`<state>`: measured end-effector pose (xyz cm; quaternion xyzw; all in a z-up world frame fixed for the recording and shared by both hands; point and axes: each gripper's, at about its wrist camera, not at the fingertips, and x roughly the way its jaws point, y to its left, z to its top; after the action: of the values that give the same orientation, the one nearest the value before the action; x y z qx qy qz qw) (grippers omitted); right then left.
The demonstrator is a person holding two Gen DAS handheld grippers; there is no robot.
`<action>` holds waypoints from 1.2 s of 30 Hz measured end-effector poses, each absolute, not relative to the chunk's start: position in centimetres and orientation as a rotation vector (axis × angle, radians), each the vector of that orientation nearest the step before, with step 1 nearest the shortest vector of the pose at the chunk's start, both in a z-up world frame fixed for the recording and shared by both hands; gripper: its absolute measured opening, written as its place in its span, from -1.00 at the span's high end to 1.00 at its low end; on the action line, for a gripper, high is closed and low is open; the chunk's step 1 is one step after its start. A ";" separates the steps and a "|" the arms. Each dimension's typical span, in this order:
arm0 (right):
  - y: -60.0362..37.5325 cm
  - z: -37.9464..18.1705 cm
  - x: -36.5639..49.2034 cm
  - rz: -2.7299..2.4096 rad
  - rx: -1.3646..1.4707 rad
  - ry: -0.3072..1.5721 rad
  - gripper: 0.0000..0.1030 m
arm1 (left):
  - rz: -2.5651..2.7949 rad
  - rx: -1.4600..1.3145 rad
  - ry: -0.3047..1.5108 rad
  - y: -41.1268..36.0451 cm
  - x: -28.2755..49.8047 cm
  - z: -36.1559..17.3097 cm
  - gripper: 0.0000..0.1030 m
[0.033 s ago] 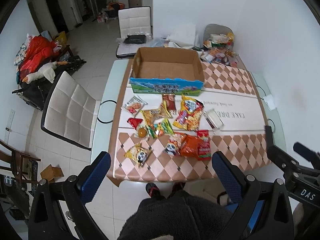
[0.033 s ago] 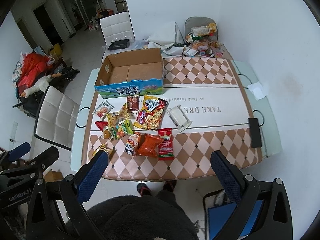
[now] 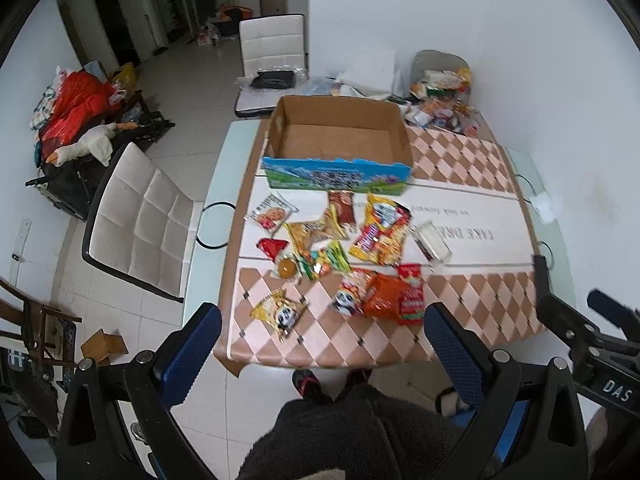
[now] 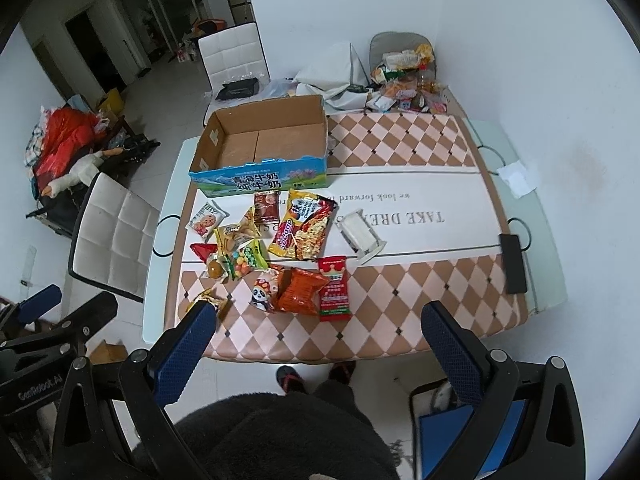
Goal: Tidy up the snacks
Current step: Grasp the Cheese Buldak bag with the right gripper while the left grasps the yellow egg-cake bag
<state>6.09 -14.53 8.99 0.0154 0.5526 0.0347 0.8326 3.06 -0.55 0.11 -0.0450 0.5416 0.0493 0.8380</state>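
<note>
An open, empty cardboard box (image 3: 338, 142) with a blue printed front stands at the far side of the table; it also shows in the right wrist view (image 4: 264, 148). Several snack packets lie in front of it: a big yellow-red bag (image 3: 380, 230) (image 4: 304, 226), an orange bag (image 3: 386, 296) (image 4: 300, 290), a panda packet (image 3: 282, 312), a white packet (image 3: 432, 240) (image 4: 362, 238). My left gripper (image 3: 320, 354) is open and empty, high above the table's near edge. My right gripper (image 4: 318, 350) is open and empty, also high over the near edge.
The table (image 3: 460, 332) has a checked cloth. A heap of other snacks (image 3: 440, 96) lies at its far right corner. A black phone (image 4: 513, 264) lies near the right edge. White chairs stand on the left (image 3: 136, 216) and behind (image 3: 272, 48).
</note>
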 end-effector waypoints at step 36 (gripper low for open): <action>-12.4 -30.9 29.9 0.045 0.238 1.706 -1.00 | 0.015 0.444 1.504 1.6 28.8 -33.4 -0.97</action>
<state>29.89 -12.42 -30.88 0.1048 0.7514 0.0199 0.6511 28.77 1.63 -33.44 0.2001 0.6772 0.0067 0.7080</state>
